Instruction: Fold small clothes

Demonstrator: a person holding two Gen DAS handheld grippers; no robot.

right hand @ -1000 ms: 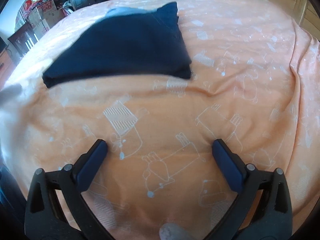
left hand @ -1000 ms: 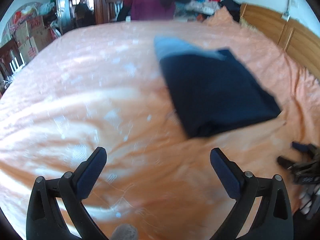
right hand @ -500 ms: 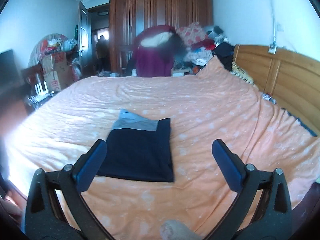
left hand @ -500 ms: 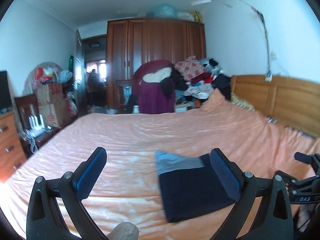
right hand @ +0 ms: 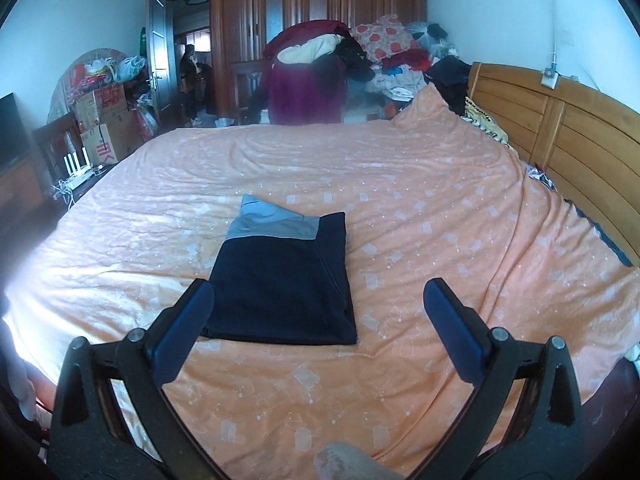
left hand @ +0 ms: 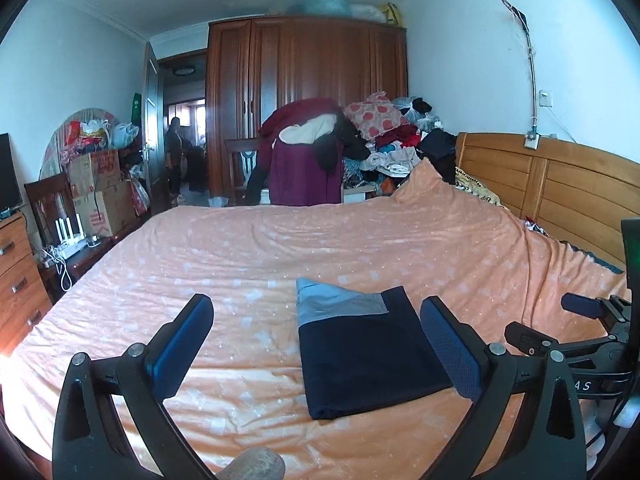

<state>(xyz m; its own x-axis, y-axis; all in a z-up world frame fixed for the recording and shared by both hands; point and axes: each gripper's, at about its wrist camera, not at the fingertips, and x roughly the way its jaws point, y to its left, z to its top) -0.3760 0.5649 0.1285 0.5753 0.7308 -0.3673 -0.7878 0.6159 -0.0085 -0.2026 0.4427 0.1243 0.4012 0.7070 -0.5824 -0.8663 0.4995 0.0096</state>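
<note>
A folded dark navy garment [left hand: 368, 356] with a grey-blue band at its far end lies flat on the orange bedspread [left hand: 280, 248]. It also shows in the right wrist view as the navy garment [right hand: 280, 280]. My left gripper [left hand: 316, 340] is open and held above the near edge of the bed, with nothing between its fingers. My right gripper [right hand: 318, 318] is open too, raised over the near side of the bed with the garment just beyond it. The right gripper [left hand: 560, 324] shows at the right edge of the left wrist view.
A wooden headboard [left hand: 560, 188] runs along the right. A pile of clothes [left hand: 380, 132] and a wardrobe [left hand: 308, 92] stand beyond the bed. Boxes [left hand: 100, 188] and a drawer chest [left hand: 16, 268] are at the left. A person [left hand: 174, 152] stands in the far doorway.
Both grippers have lifted and tilted up from close over the bedspread, so the whole bed and room are now in view. The garment lies where it was.
</note>
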